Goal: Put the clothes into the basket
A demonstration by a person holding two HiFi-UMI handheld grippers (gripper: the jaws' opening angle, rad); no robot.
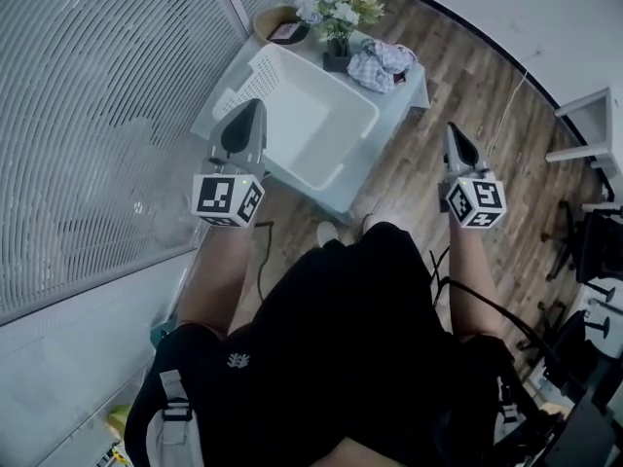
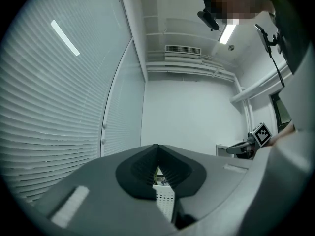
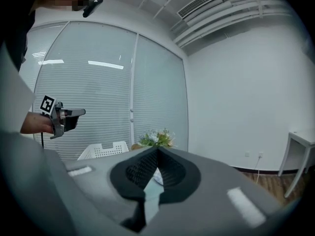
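Note:
A white plastic basket [image 1: 292, 115] stands empty on a small pale-blue table [image 1: 414, 90]. A checked bundle of clothes [image 1: 380, 64] lies on the table's far right corner, beyond the basket. My left gripper [image 1: 255, 105] is held in the air over the basket's near left rim, jaws closed with nothing between them. My right gripper [image 1: 456, 129] hangs over the wooden floor to the right of the table, also shut and empty. In the right gripper view the basket [image 3: 106, 150] shows low at the left. In the left gripper view a bit of the basket [image 2: 165, 195] shows under the jaws.
A vase of flowers [image 1: 336, 8] and a round wooden dish [image 1: 282, 25] stand at the table's far edge. A glass wall with blinds [image 1: 97, 115] runs along the left. A white side table [image 1: 589, 125] and dark chair bases [image 1: 584, 261] stand at the right.

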